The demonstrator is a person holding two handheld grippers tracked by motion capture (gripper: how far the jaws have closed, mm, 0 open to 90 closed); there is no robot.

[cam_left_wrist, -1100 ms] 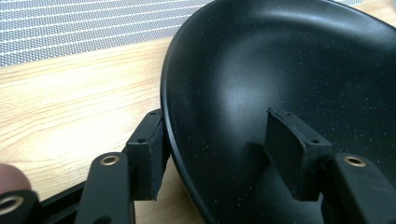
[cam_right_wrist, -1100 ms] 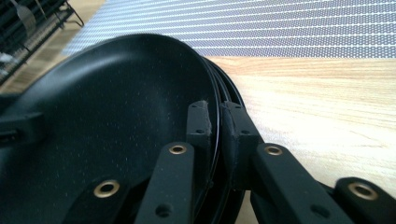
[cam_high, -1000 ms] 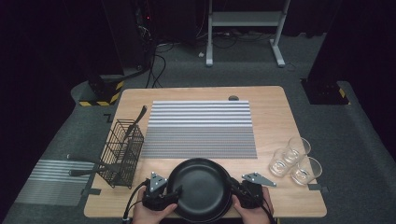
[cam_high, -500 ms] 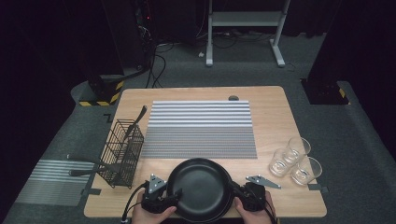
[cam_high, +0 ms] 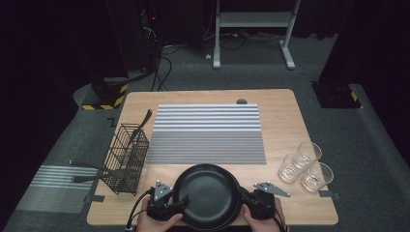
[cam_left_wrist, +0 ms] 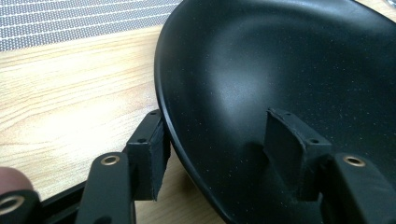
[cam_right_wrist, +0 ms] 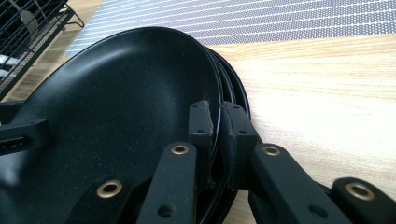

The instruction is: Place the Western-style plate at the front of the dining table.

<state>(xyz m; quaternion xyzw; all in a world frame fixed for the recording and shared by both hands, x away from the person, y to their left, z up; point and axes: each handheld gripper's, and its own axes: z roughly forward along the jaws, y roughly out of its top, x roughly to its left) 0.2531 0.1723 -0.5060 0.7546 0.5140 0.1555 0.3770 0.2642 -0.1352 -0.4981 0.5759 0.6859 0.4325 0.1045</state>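
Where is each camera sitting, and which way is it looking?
High view: sits above the person's side of the table, looking forward and down; both hands and both tongs show beside the black plates.
Left gripper view: rides on the left tongs, looking along them; their jaws straddle the top plate's rim.
Right gripper view: rides on the right tongs, looking along them; their jaws pinch the top plate's rim.
All three share the plates and the striped mat.
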